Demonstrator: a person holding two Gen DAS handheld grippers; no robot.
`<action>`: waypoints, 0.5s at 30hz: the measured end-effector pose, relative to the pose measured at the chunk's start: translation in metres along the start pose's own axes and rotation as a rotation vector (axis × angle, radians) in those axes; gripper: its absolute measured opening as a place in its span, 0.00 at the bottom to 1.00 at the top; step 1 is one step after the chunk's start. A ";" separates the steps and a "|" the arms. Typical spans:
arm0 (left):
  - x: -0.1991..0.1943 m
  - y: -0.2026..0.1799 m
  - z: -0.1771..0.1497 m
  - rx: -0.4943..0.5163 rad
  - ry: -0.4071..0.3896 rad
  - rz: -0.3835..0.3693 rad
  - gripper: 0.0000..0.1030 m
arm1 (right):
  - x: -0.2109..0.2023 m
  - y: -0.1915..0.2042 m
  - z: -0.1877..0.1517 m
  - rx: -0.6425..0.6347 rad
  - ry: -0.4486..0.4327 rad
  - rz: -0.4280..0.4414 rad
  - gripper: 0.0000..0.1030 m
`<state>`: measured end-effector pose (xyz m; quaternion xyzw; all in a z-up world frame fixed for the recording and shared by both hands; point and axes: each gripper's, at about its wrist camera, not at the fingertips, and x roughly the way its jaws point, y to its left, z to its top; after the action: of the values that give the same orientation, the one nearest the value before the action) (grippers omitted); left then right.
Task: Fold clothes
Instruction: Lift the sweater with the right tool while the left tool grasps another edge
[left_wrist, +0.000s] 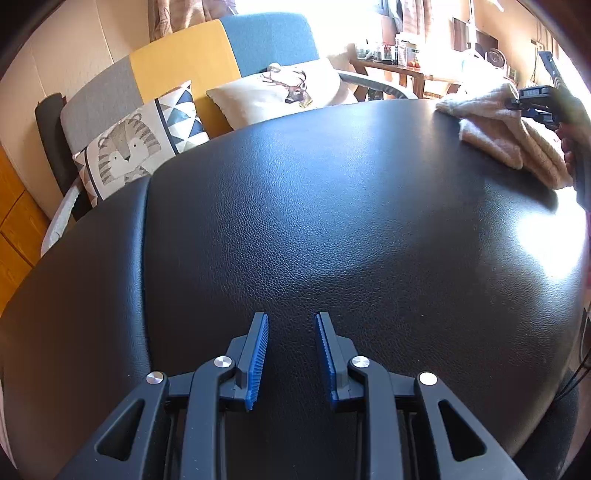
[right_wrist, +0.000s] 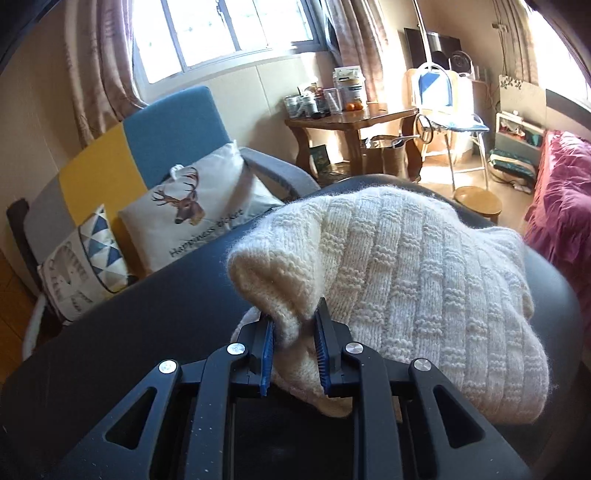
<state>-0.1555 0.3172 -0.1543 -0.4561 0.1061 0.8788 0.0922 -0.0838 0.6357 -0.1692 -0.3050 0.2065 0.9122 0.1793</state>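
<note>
A cream knitted sweater (right_wrist: 424, 280) lies bunched on the black leather surface (right_wrist: 147, 317). My right gripper (right_wrist: 294, 328) is shut on a thick fold of the sweater's near edge, with the knit pinched between its blue pads and lifted a little. In the left wrist view the same sweater (left_wrist: 509, 129) sits at the far right of the black surface (left_wrist: 332, 221), with the right gripper (left_wrist: 517, 103) and a hand at it. My left gripper (left_wrist: 291, 325) hovers over bare leather, jaws partly apart with nothing between them.
A sofa with a tiger cushion (left_wrist: 125, 151) and a deer cushion (right_wrist: 192, 210) stands behind the surface. Further back are a wooden side table (right_wrist: 354, 118) with jars, a chair (right_wrist: 439, 99), a round stool (right_wrist: 478, 199) and a red bedspread (right_wrist: 561, 206).
</note>
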 end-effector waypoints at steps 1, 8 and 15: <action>-0.003 0.001 0.000 0.001 -0.007 -0.001 0.25 | -0.005 0.007 -0.004 0.008 0.004 0.035 0.20; -0.023 0.014 -0.006 -0.027 -0.037 0.013 0.25 | -0.040 0.069 -0.040 0.022 0.041 0.285 0.19; -0.040 0.033 -0.013 -0.059 -0.060 0.024 0.25 | -0.065 0.113 -0.070 0.097 0.094 0.502 0.18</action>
<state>-0.1312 0.2794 -0.1260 -0.4308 0.0827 0.8958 0.0711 -0.0527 0.4929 -0.1494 -0.2775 0.3273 0.9020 -0.0479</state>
